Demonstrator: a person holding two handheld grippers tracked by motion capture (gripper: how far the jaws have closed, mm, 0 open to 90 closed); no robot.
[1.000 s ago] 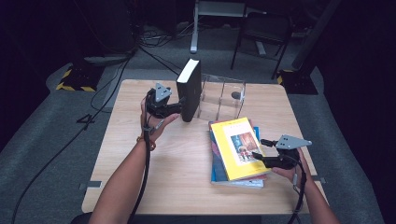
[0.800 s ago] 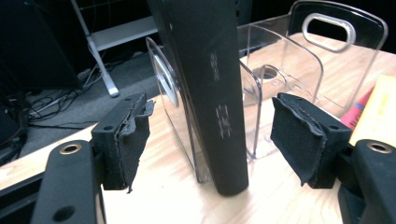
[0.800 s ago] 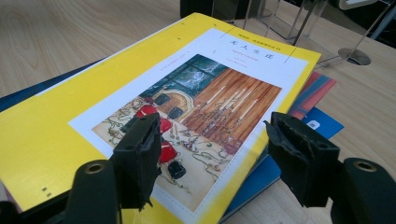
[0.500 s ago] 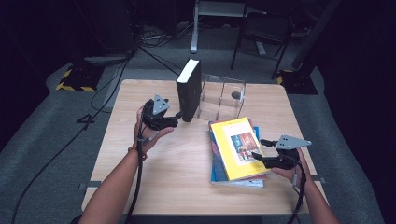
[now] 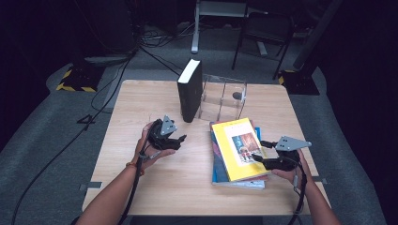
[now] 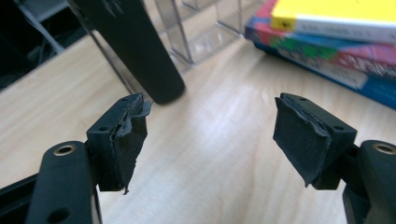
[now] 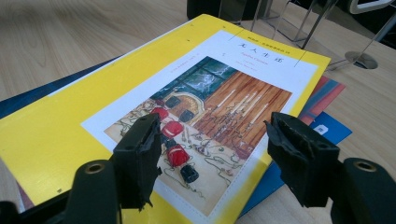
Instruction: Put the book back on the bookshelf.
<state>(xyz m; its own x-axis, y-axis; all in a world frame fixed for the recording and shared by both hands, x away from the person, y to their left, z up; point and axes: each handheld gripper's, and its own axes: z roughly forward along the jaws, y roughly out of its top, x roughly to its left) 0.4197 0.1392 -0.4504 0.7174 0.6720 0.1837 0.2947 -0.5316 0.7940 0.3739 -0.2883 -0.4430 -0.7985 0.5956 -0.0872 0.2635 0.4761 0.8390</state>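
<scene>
A black book (image 5: 190, 91) stands upright on the wooden table (image 5: 136, 103), leaning against a clear acrylic book stand (image 5: 223, 101); its lower corner (image 6: 149, 60) appears in the left gripper view. My left gripper (image 5: 180, 139) (image 6: 210, 121) hovers low over bare wood in front of that book, open with nothing between its jaws. To the right, a yellow book (image 5: 237, 147) (image 7: 140, 88) tops a small stack of books (image 5: 218, 173). My right gripper (image 5: 259, 150) (image 7: 212, 144) hangs just above the yellow cover at its right edge, open, jaws apart from it.
Cables trail from both grippers toward the near table edge. A small round grey disc (image 7: 359, 59) lies on the table beyond the stack. Chairs and floor cables stand in the dark behind the table. Bare wood lies between the two hands.
My left gripper has drawn back from the black book toward the near edge and sunk closer to the table. The black book stays upright. The right gripper has not moved.
</scene>
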